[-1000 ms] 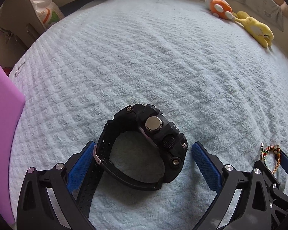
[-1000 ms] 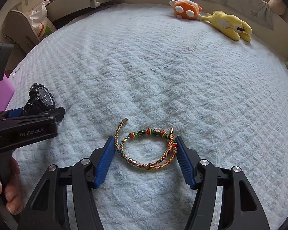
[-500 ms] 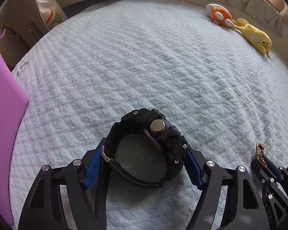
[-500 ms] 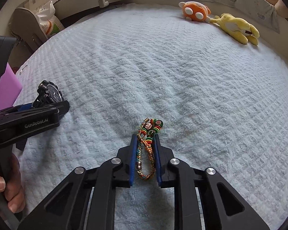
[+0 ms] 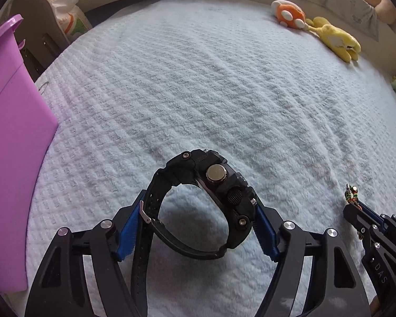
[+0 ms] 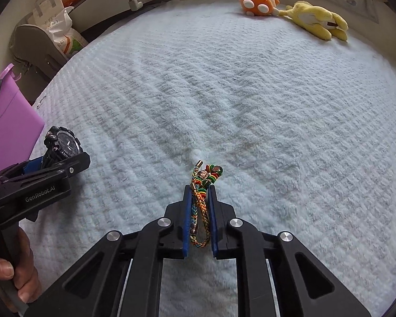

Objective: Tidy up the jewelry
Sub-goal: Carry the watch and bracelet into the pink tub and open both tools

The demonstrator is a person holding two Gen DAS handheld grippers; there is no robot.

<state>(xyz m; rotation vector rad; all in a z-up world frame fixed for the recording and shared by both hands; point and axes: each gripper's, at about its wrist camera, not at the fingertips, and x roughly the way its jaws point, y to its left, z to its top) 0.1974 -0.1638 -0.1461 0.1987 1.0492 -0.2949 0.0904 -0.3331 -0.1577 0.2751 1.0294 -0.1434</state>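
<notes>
A black sport watch (image 5: pixel 206 200) stands on edge between the blue pads of my left gripper (image 5: pixel 198 224), which is shut on its strap and case, just above the pale blue blanket. The watch also shows in the right wrist view (image 6: pixel 60 145), held at the far left. My right gripper (image 6: pixel 200 206) is shut on a multicoloured braided bracelet (image 6: pixel 200 198), squeezed flat between its pads, beads sticking out in front. From the left wrist view the bracelet (image 5: pixel 352 196) shows at the right gripper's tip.
A purple container (image 5: pixel 10 137) stands at the left edge of the bed. An orange plush (image 6: pixel 258 0) and a yellow plush (image 6: pixel 316 19) lie at the far side. A chair and a white bag (image 6: pixel 58 31) stand beyond the bed's left corner.
Both grippers closed: the left one on the watch, the right one on the bracelet, folding its loop flat. Both have lifted slightly, and the purple container is now more in view.
</notes>
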